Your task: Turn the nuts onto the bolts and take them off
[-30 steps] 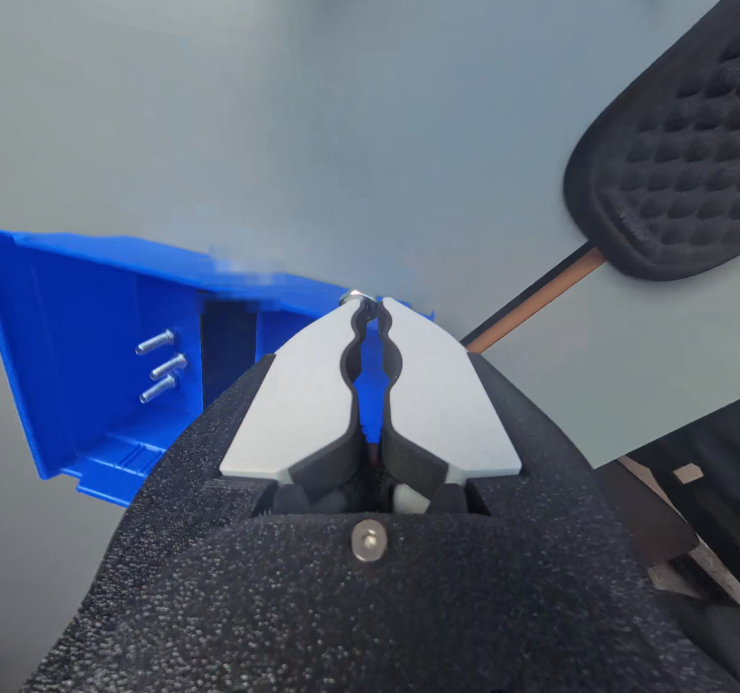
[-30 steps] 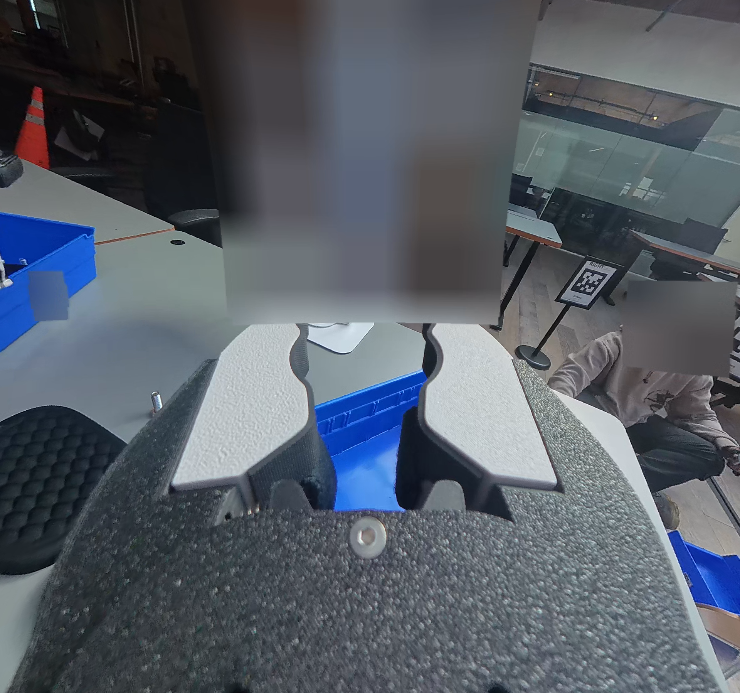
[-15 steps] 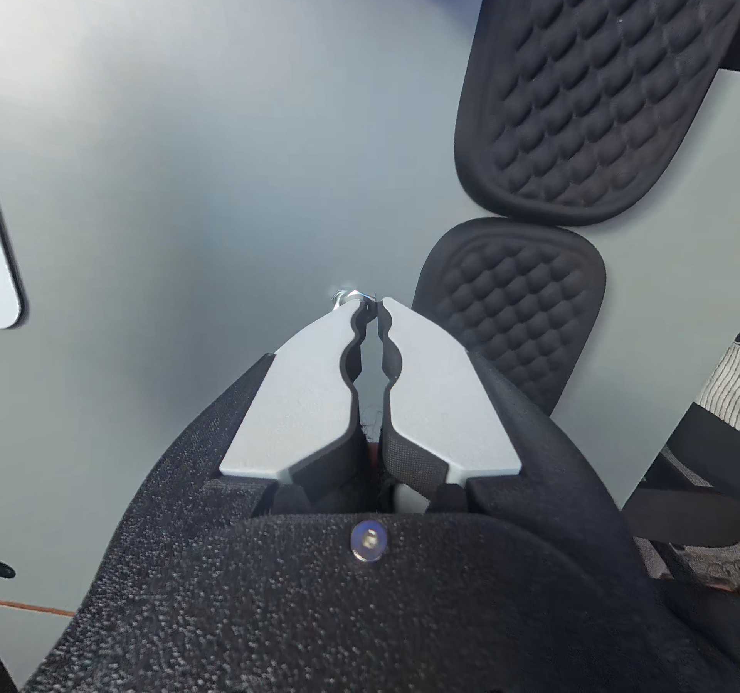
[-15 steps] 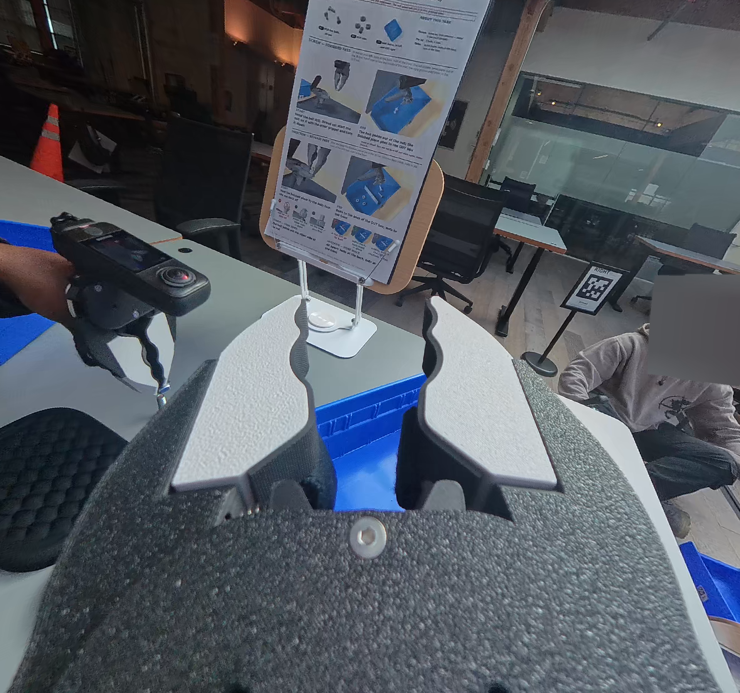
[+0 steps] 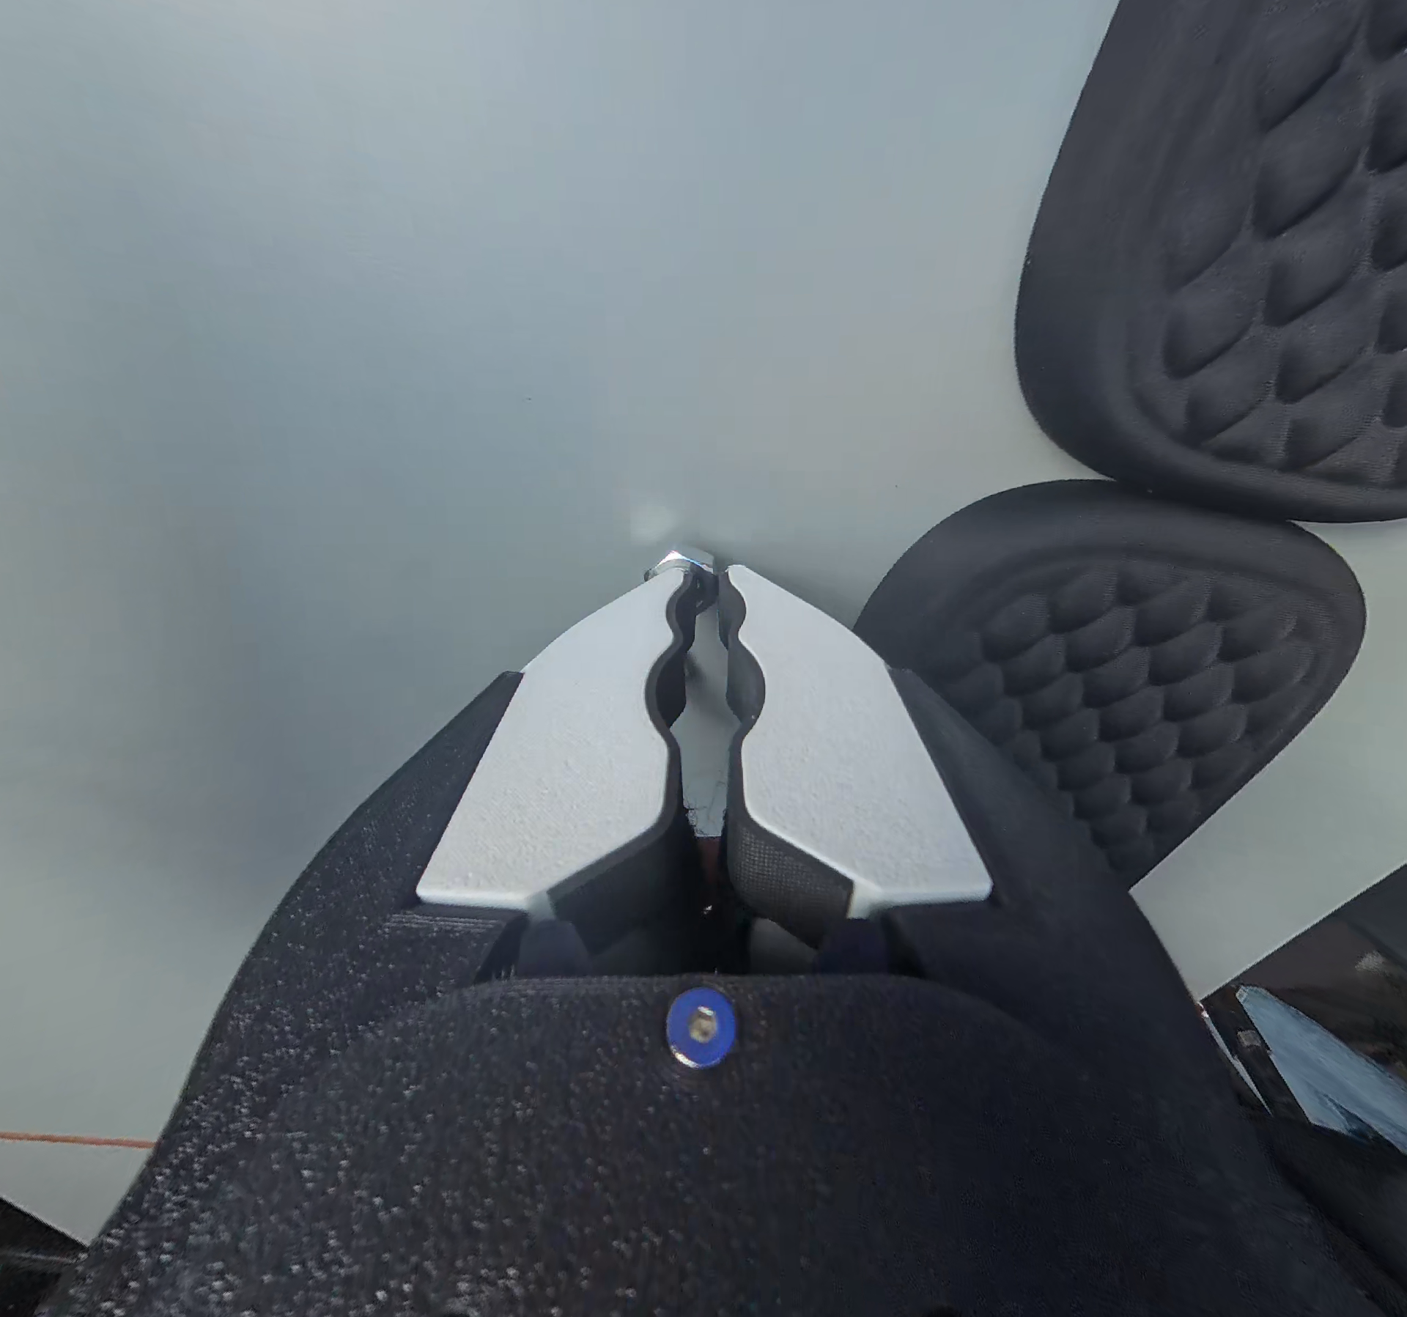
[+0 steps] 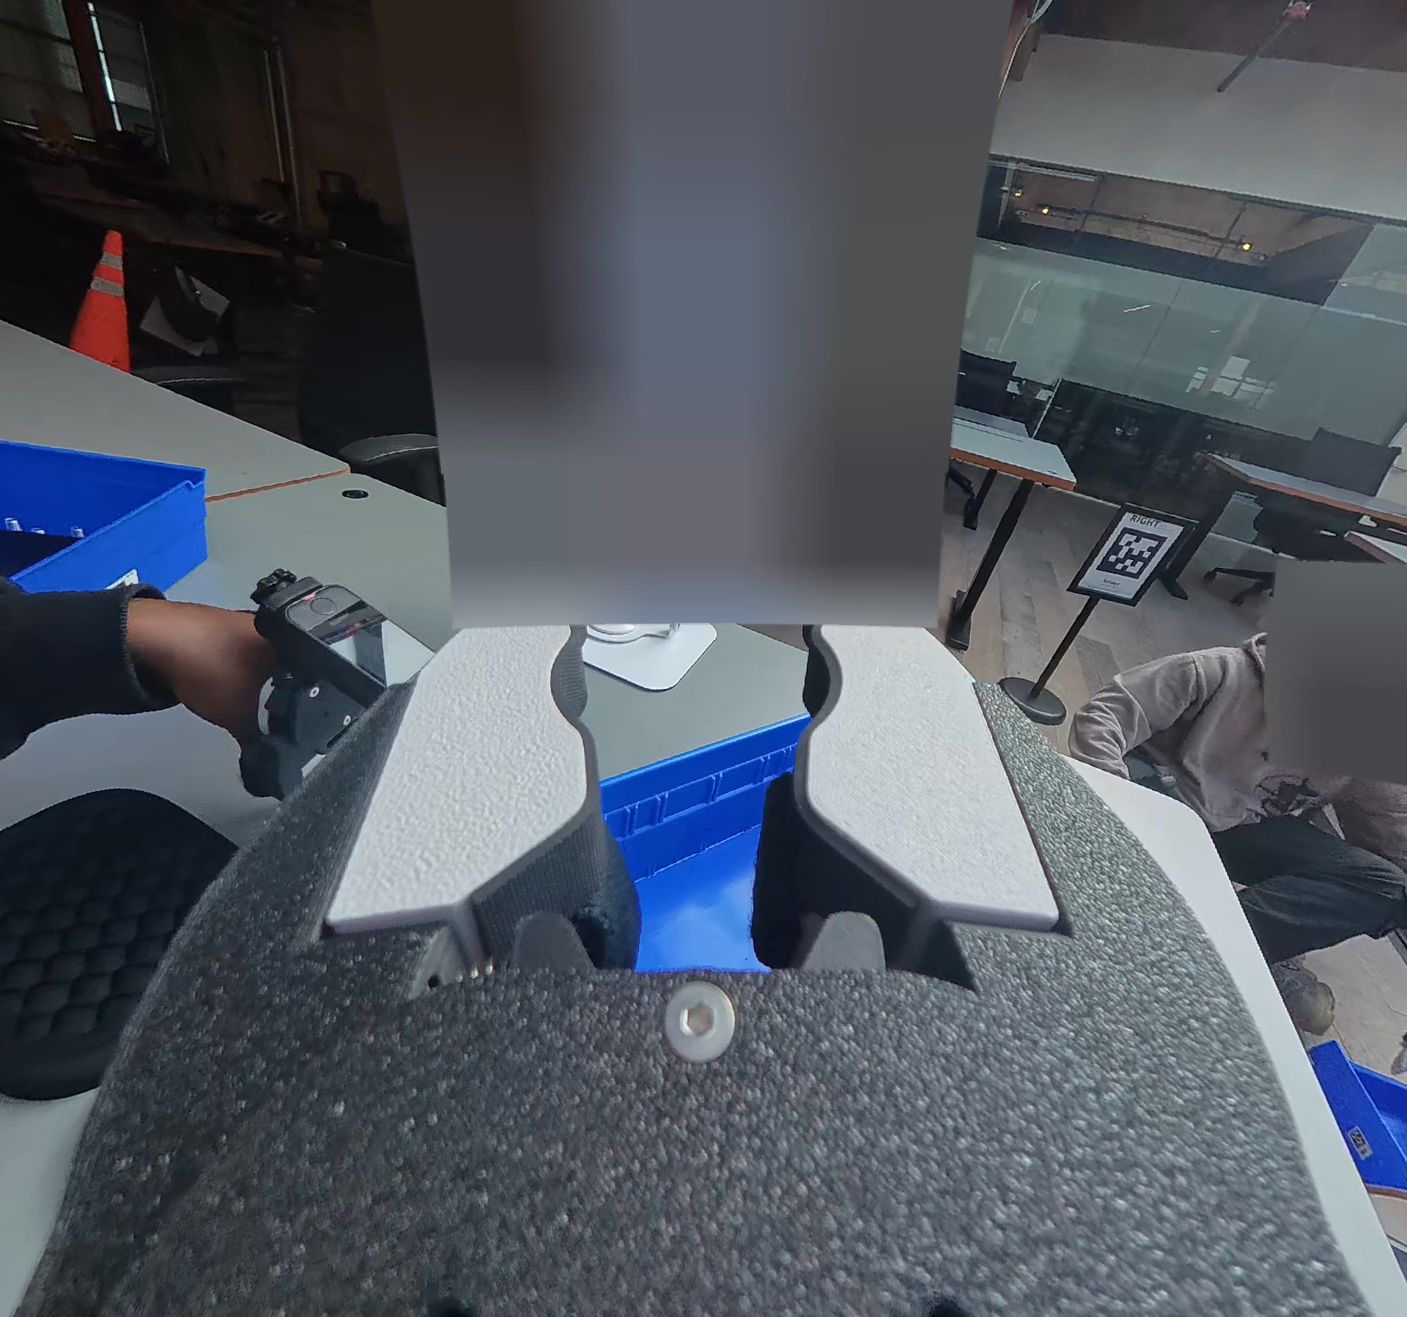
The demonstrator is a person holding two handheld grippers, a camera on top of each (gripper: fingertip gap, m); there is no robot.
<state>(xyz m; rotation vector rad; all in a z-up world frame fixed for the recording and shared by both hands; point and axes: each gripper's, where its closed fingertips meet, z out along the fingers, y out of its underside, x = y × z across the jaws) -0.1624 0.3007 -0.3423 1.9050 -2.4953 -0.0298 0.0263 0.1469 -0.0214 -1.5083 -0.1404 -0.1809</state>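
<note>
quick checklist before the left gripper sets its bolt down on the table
1. Left gripper shut on the bolt: ok, silver hex end shows at the tips.
2. Grey table bare ahead of the tips: ok.
3. Black dimpled pads clear of the bolt: ok, they lie off to the right.
4. Bolt touching the table: cannot tell.
5. Right gripper free to help: ok, open and empty above a blue bin.
6. Nut on the bolt: cannot tell.
</note>
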